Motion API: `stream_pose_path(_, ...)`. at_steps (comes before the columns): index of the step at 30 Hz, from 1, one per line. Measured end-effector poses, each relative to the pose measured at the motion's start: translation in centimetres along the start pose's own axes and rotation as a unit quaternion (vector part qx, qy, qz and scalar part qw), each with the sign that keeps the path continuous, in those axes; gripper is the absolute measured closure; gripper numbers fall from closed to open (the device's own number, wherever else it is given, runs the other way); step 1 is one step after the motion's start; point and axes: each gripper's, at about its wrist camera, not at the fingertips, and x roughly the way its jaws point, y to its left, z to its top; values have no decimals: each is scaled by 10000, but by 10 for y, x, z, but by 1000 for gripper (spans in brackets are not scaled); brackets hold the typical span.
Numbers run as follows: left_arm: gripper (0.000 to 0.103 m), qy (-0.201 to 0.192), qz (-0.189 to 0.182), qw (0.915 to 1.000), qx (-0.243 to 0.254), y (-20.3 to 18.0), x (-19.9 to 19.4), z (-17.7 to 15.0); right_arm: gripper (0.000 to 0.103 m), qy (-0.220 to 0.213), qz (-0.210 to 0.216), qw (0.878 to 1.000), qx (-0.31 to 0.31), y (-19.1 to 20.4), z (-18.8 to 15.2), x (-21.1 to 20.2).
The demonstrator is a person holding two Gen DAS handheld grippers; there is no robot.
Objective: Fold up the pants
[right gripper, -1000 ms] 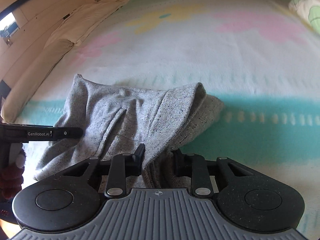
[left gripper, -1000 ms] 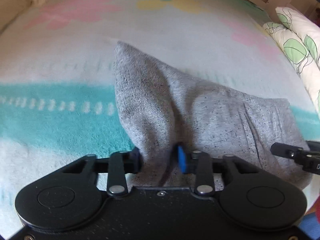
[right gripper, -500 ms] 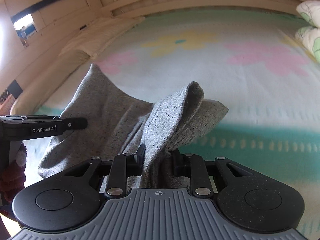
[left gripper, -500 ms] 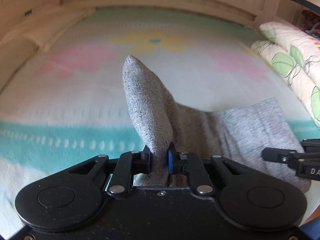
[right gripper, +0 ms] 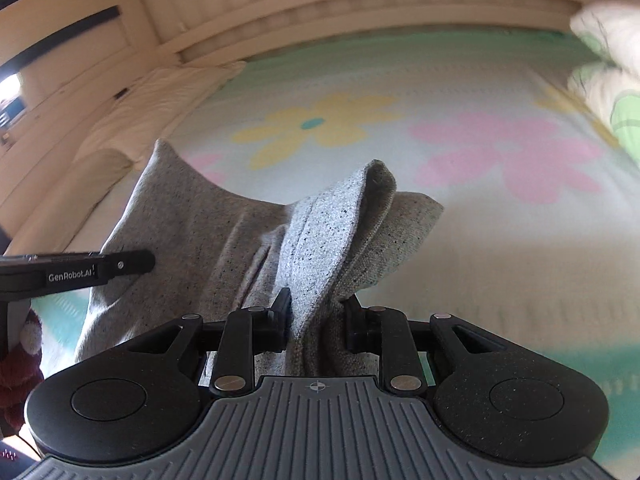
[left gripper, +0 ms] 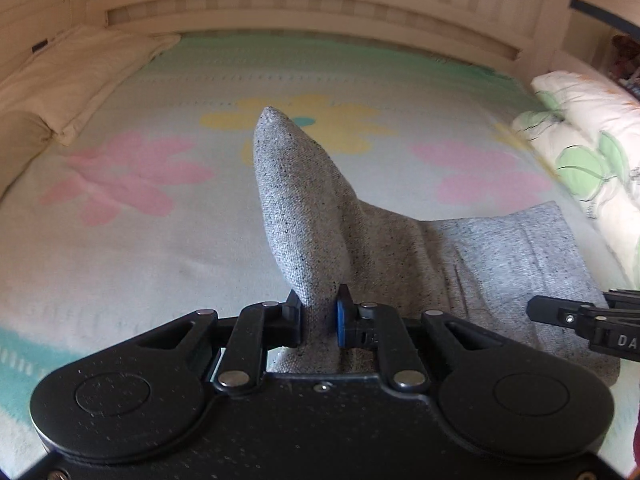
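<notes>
A bed spread with a pale blanket of pink and yellow flowers and teal stripes fills a cream wood-panelled room; a leaf-print pillow lies at one side. The grey pants rise off it, cloth pinched in the left gripper and right gripper, whose jaws have just eased slightly wider.

Left gripper: jaws clamped on a bunch of the grey pants, after opening slightly. Right gripper: jaws just opened a little, pads gripping gathered fabric. Both angled downward.
</notes>
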Motion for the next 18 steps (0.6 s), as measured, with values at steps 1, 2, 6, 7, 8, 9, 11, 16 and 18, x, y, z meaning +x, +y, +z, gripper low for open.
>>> stream_pose_path(1, 74, 130, 81, 9999, -50, 2, 13, 0, 72, 189, -179, 9995, 168, -8, 0, 13)
stream_pose_path(2, 68, 320, 187, 9993, -101, 5, 28, -1, 70, 395, -469, 9974, 378, -16, -1, 26)
stream_pose_path(6, 70, 786, 765, 9929, -451, 25, 66, -13, 66, 559, -755, 9920, 846, -35, -7, 42)
stream_pose_path(7, 70, 814, 759, 9923, -541, 30, 68, -14, 66, 528, -768, 9921, 842, -34, -6, 39)
stream_pose_path(8, 70, 831, 718, 9919, -631, 34, 68, -14, 66, 429, -824, 9931, 722, -30, -4, 34)
stream_pose_path(9, 70, 814, 686, 9920, -684, 36, 65, -14, 66, 283, -928, 9937, 567, -25, -4, 28)
stream_pose_path(11, 70, 681, 719, 9930, -638, 35, 56, -12, 66, 32, -1042, 9939, 346, -15, -4, 15)
stream_pose_path(16, 66, 281, 738, 9957, -485, 19, 15, -5, 65, -246, -808, 9959, 337, -1, 5, -14)
stream_pose_path(18, 54, 154, 675, 9965, -460, 11, -7, -8, 65, -319, -727, 9967, 196, 9, 9, -23)
